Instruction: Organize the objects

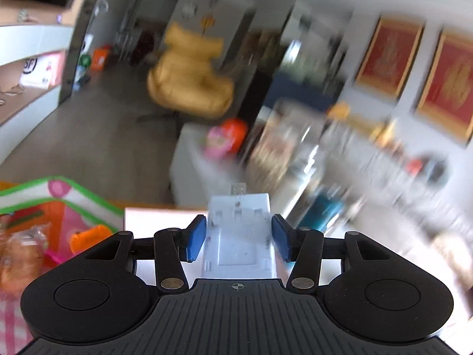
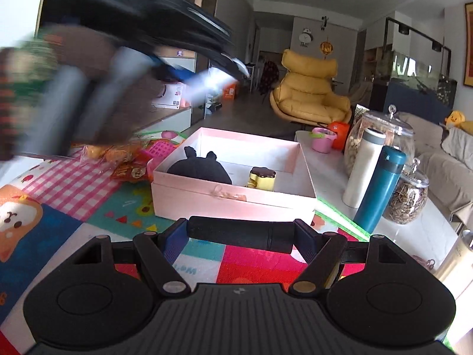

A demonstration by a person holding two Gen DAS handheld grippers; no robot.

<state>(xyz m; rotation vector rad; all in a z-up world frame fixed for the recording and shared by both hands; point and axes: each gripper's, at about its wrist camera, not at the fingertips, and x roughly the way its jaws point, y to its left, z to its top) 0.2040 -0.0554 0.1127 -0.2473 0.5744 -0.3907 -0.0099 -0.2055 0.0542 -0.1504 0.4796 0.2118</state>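
Observation:
My left gripper [image 1: 239, 222] is shut on a white moulded plastic piece [image 1: 239, 236], which both blue pads press from the sides, lifted above the pale pink box [image 1: 159, 217]. In the right wrist view that piece [image 2: 207, 84] is a blur at the upper left, carried by a person's hand [image 2: 97, 103]. My right gripper [image 2: 240, 228] is shut on a black cylinder [image 2: 241, 235] held crosswise by its ends, just in front of the open pink box [image 2: 233, 198]. Inside the box lie a black plush with ears [image 2: 201, 170] and a small gold jar [image 2: 261, 179].
A colourful play mat [image 2: 127, 207] covers the table, with snack packets [image 2: 130, 171] and a pink basket [image 2: 159, 148] left of the box. To the right stand a teal flask [image 2: 380, 189], a white flask [image 2: 363, 168] and glass jars [image 2: 408, 198]. A yellow armchair [image 2: 310, 94] stands behind.

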